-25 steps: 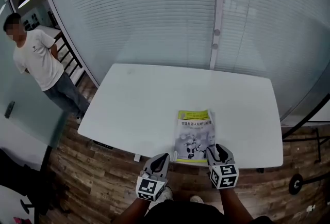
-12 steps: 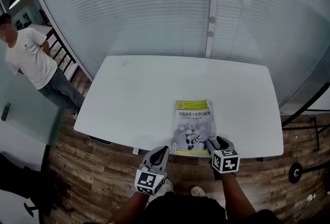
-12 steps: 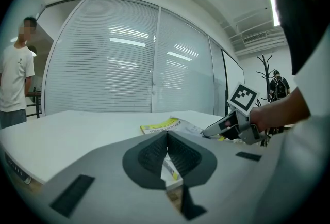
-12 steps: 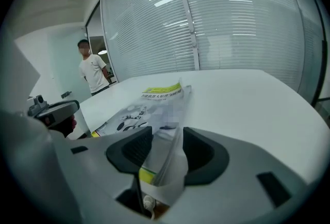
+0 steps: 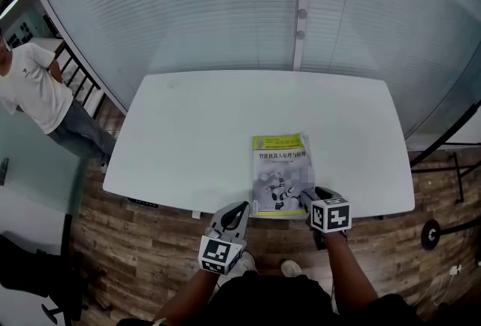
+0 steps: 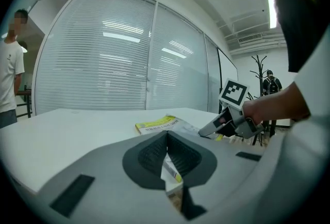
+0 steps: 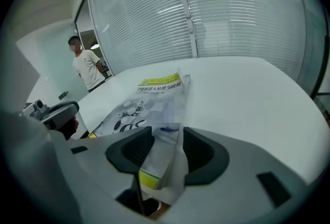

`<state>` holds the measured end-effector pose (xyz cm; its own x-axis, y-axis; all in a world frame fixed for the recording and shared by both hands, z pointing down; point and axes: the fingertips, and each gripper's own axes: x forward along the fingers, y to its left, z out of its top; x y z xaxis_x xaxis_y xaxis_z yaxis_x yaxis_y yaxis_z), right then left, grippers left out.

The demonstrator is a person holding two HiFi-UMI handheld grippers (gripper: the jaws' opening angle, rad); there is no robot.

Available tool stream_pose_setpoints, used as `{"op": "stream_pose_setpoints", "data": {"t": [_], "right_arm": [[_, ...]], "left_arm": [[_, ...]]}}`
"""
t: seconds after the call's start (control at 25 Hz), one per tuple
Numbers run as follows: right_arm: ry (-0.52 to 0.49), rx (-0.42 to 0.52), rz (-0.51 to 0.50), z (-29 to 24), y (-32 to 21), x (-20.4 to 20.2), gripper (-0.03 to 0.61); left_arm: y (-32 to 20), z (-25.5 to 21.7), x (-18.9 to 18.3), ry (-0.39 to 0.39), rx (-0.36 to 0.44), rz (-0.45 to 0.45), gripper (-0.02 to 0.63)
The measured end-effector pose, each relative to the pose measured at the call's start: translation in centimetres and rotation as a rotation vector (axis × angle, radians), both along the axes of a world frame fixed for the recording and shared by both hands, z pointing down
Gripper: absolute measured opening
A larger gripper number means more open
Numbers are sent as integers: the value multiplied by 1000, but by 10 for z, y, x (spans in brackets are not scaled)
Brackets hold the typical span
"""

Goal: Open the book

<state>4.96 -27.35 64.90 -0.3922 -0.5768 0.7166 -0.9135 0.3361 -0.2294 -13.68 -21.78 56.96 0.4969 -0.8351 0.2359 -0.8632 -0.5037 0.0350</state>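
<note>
Bystander (image 5: 30, 88) slid leftward; closed book (image 5: 280, 167) on white table (image 5: 195, 137), blinds (image 5: 188, 9) behind.

Right gripper (image 7: 167, 149) jaws just opened wide, near edge of book (image 7: 147, 101) between them, cover running ahead over white table (image 7: 247, 94), left gripper (image 7: 56, 110) off left, person (image 7: 85, 65) far ahead-left.
</note>
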Motion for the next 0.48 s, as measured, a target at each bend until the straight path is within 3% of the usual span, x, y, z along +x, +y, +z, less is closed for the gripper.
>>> {"op": "stream_pose_setpoints", "data": {"t": [0.48], "right_arm": [[-79, -88, 62, 4, 2, -2, 163]], "left_arm": [[-11, -8, 3, 15, 21, 72, 14]]}}
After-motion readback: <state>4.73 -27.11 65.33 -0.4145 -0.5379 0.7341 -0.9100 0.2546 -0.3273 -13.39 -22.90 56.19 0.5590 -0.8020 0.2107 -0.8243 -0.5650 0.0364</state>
